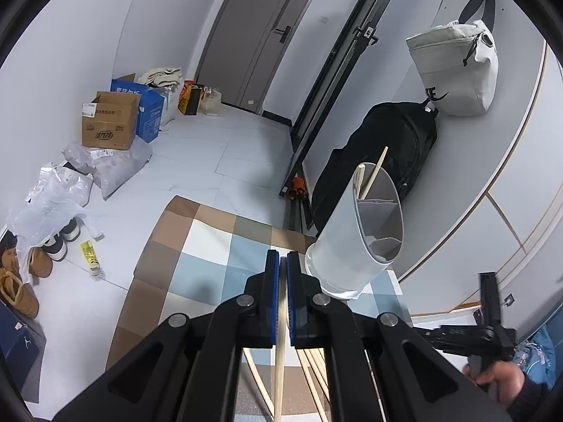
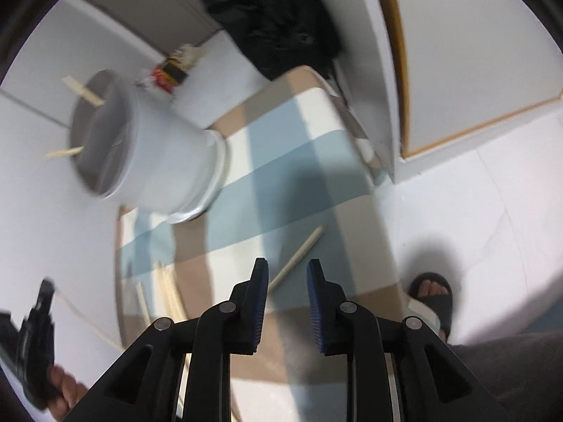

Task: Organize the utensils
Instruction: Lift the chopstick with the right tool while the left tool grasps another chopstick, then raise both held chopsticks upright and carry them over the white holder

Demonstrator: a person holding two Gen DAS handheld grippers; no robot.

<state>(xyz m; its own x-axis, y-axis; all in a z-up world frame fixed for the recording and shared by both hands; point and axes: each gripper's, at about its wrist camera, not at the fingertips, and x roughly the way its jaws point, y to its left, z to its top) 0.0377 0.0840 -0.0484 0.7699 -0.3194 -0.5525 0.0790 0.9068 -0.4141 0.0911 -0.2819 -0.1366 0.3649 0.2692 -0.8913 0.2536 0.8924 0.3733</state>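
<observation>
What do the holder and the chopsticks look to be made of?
Holder: probably plastic, a smooth matte pale grey wall with moulded dividers inside. Chopsticks: likely bamboo or unfinished wood, pale tan and matte, square-cut ends. The one in the left gripper looks the same.

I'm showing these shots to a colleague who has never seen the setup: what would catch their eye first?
First the white utensil holder at the far right edge of the checked table, with two chopsticks poking out of it. Next, the left gripper shut on a single chopstick. In the right wrist view, the right gripper is open above a loose chopstick lying on the table.
</observation>
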